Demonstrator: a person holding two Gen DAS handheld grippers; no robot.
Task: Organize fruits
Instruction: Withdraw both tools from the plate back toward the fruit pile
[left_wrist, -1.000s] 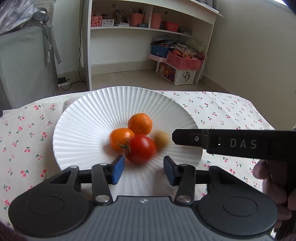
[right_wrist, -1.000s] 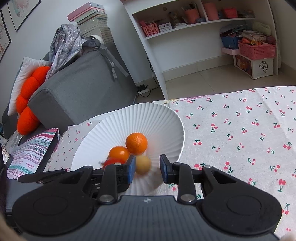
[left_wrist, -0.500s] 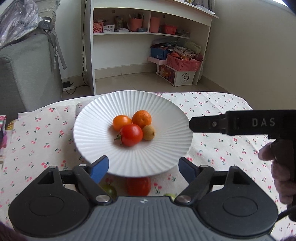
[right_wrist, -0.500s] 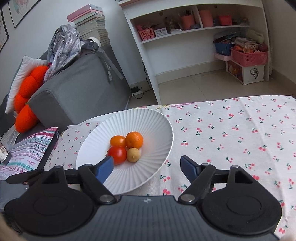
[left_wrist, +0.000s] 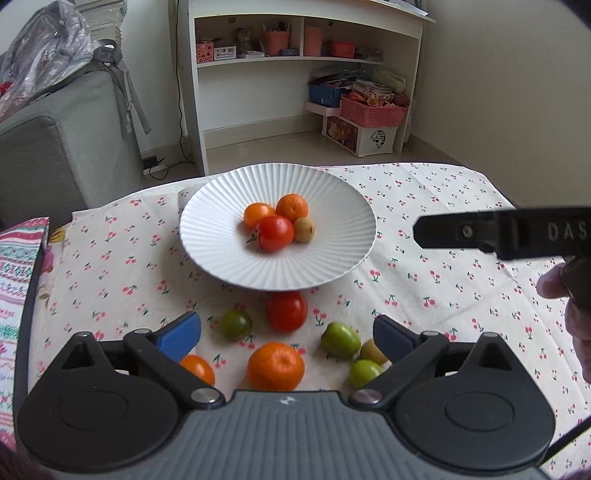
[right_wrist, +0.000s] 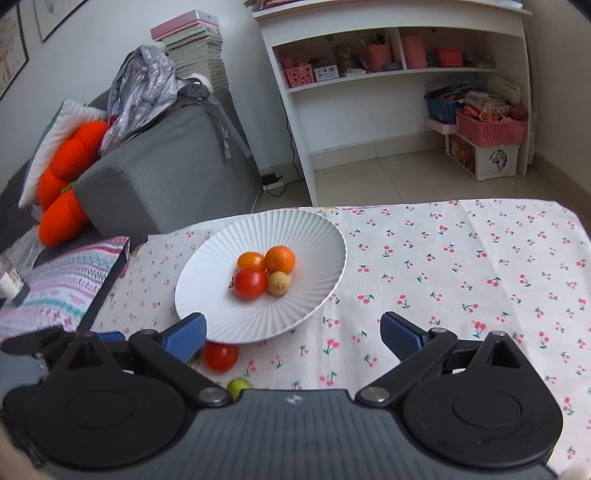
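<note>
Item 1: white ribbed plate (left_wrist: 229, 254), on bench w/ cherry-print cloth (left_wrist: 436, 295). Holds 4 pcs, clustered at centre, touching: red tomato (left_wrist: 274, 233), orange tomato (left_wrist: 257, 214), mandarin (left_wrist: 292, 207), small tan fruit (left_wrist: 304, 229).

Item 2: loose fruit on cloth, near side of plate, left wrist view. Red tomato no. 2 (left_wrist: 287, 311) just beside plate rim. Green tomato (left_wrist: 236, 324) to its left. Large orange (left_wrist: 275, 366) nearest camera. Small orange fruit (left_wrist: 198, 368) partly behind left finger. Green fruits, 2 pcs (left_wrist: 340, 338) (left_wrist: 365, 372), w/ a brownish one (left_wrist: 373, 352) between them, partly hidden.

Item 3: left gripper (left_wrist: 287, 335). Fingers (left_wrist: 180, 335) wide apart, holding nothing, above the loose fruit.

Item 4: right gripper (right_wrist: 293, 332). Fingers (right_wrist: 185, 336) wide apart, holding nothing, over plate's near edge & bare cloth. Seen side-on in left wrist view at right, w/ person's hand (left_wrist: 569, 306) on it.

Background: grey sofa (right_wrist: 166, 166), white shelf unit (right_wrist: 399, 74), pink basket (right_wrist: 491, 127), book stack (right_wrist: 195, 44).
</note>
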